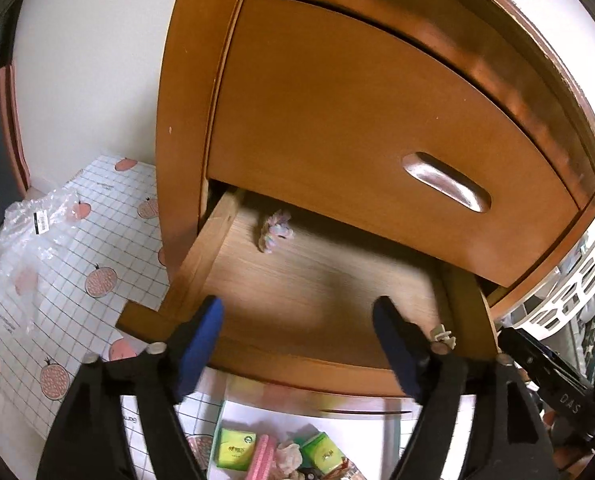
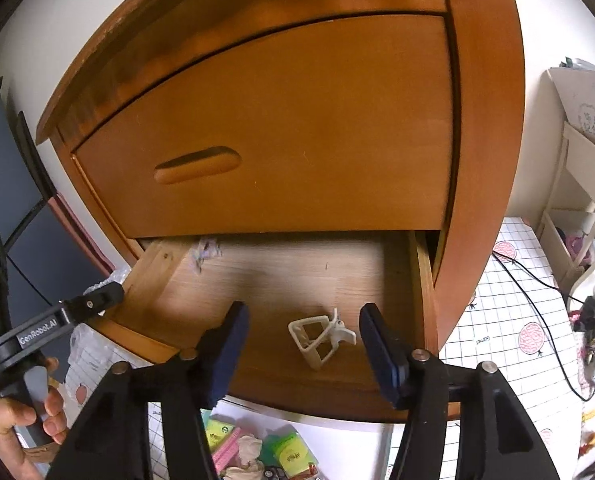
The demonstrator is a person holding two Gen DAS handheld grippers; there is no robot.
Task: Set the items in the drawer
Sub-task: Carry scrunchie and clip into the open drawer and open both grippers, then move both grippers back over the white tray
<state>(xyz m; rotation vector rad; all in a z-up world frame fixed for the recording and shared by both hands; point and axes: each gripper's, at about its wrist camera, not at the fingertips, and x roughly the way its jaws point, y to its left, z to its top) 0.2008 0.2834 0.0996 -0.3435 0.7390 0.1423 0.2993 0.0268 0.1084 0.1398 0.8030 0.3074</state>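
right gripper [image 2: 303, 344] spread wide over the open lower drawer [image 2: 281, 280], pinching nothing, with the white hair claw clip [image 2: 319, 334] lying loose on the drawer floor between and just beyond its blue pads. left gripper [image 1: 297, 340] likewise spread and empty, pastel flower hair clip [image 1: 275, 232] well ahead near the drawer's back.

White hair clip [image 2: 321, 334] and pastel scrunchie [image 1: 275, 232] lie in open drawer [image 2: 419, 280].
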